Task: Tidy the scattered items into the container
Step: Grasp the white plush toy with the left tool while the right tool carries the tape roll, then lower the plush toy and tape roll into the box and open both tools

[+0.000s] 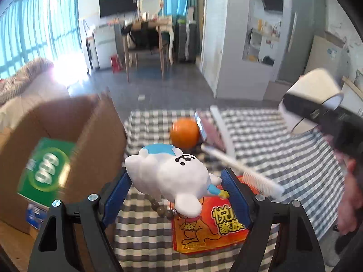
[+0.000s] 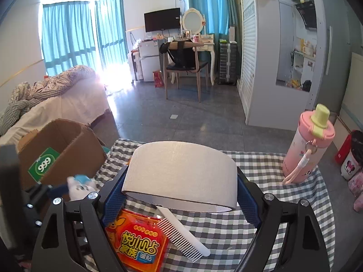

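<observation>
My left gripper (image 1: pixel 175 181) is shut on a white toy figure (image 1: pixel 172 176) with a blue cap and holds it above the checked cloth, just right of the cardboard box (image 1: pixel 68 140). My right gripper (image 2: pixel 180 188) is shut on a wide roll of grey tape (image 2: pixel 181 174), held above the cloth; the roll also shows in the left wrist view (image 1: pixel 315 99). An orange heat-pack packet (image 2: pixel 138 242), a white comb (image 2: pixel 183 233) and an orange ball (image 1: pixel 185 133) lie on the cloth. The toy also shows in the right wrist view (image 2: pixel 80 187).
The box carries a green 999 label (image 2: pixel 43 166) and stands open at the table's left. A pink bottle (image 2: pixel 306 151) stands at the right rear of the checked cloth (image 2: pixel 283 204). A small packet (image 1: pixel 208 127) lies beside the ball. A bed, chair and dresser lie beyond.
</observation>
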